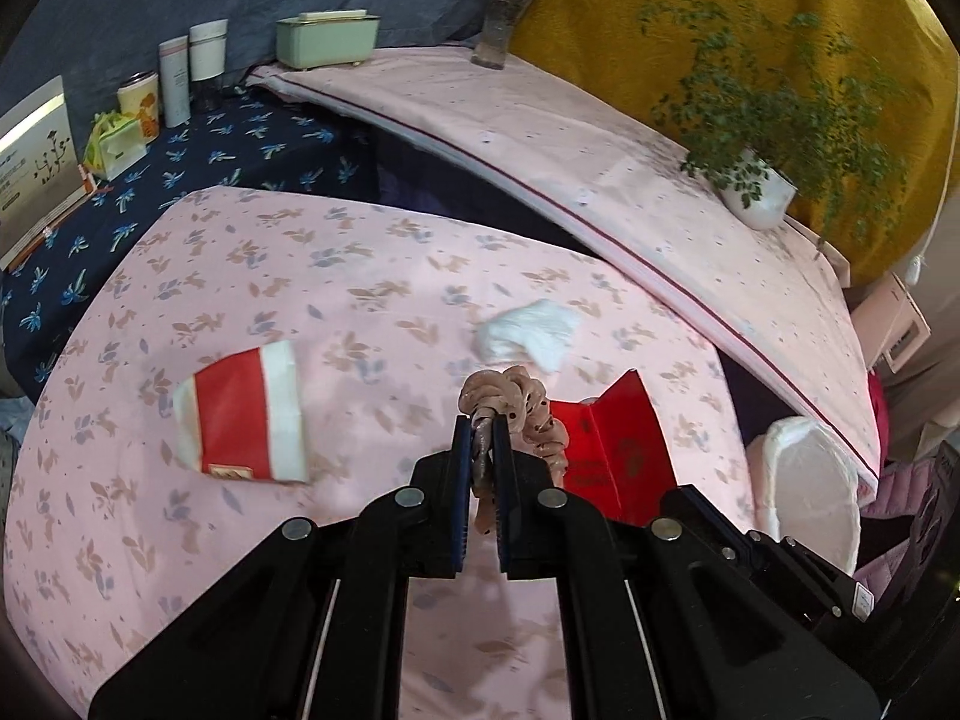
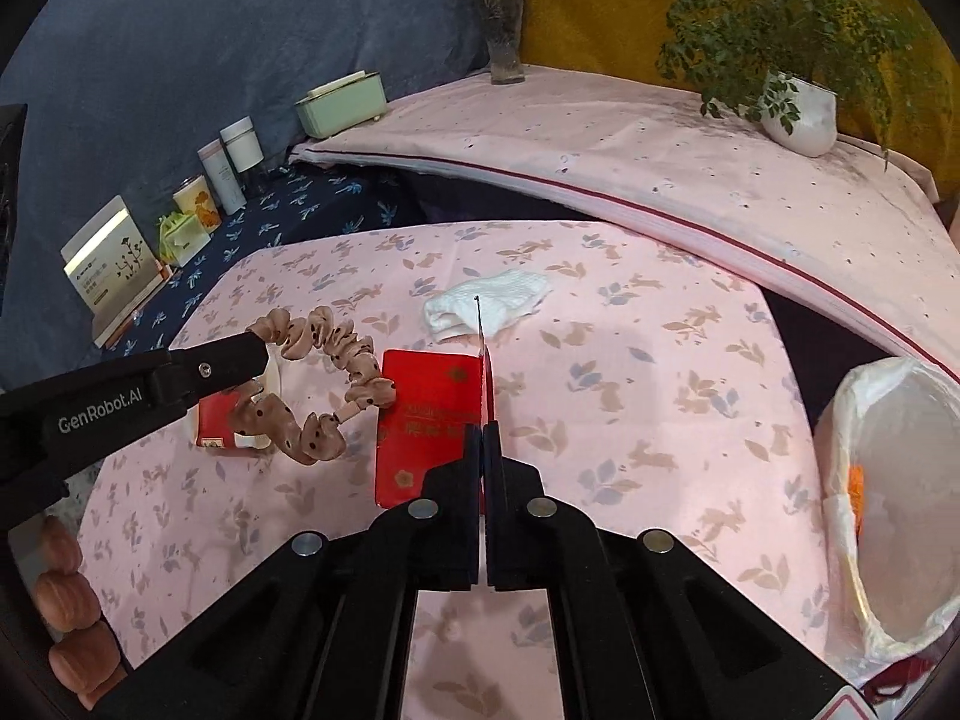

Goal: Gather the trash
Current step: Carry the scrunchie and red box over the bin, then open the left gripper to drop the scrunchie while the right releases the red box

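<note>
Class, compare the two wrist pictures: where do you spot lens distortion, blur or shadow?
Left wrist view: the shelf edge bows into a curve, corners go black, and the red-and-white packet looks slightly smeared. Right wrist view: same bowing, sharper detail, with soft shadow under the scrunchie.

A pink floral tablecloth (image 2: 660,372) fronts a blue backdrop (image 2: 240,30) and a mustard-yellow drape (image 2: 600,12).
</note>
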The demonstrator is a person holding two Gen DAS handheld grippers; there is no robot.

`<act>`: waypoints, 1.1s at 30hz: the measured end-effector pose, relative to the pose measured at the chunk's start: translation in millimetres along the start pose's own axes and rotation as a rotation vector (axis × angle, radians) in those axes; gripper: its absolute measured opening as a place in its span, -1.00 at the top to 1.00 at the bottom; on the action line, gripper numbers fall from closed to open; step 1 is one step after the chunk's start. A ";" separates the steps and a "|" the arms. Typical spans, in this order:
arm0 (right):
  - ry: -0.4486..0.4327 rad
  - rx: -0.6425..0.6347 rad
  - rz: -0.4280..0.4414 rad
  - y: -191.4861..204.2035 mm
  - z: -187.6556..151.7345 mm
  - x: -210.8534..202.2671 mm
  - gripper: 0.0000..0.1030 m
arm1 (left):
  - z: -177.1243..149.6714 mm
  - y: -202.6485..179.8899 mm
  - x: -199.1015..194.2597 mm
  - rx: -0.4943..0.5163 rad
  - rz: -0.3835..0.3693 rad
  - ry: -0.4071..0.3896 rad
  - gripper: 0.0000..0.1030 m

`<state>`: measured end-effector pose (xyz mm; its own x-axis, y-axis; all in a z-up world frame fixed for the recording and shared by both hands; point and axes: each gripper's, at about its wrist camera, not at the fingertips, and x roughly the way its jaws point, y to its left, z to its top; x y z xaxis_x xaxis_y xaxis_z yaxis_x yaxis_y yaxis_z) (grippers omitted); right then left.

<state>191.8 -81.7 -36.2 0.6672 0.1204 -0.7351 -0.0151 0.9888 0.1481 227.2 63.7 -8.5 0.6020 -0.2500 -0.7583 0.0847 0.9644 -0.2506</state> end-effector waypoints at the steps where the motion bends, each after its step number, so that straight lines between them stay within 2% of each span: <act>1: -0.007 0.008 -0.004 -6.6 -0.1 -6.1 0.97 | -1.2 -6.9 -2.4 0.008 -0.004 -0.001 0.88; 16: -0.096 0.139 -0.079 -108.7 -16.9 -82.2 0.97 | -35.1 -122.6 -20.4 0.148 -0.060 0.005 0.88; 33: -0.129 0.298 -0.223 -216.9 -47.8 -125.3 0.98 | -61.5 -227.9 -9.3 0.284 -0.177 0.059 0.87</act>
<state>75.9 -307.1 -7.9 0.7180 -0.1254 -0.6846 0.3453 0.9182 0.1940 153.5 -159.0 18.6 0.5118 -0.4121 -0.7538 0.4069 0.8891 -0.2098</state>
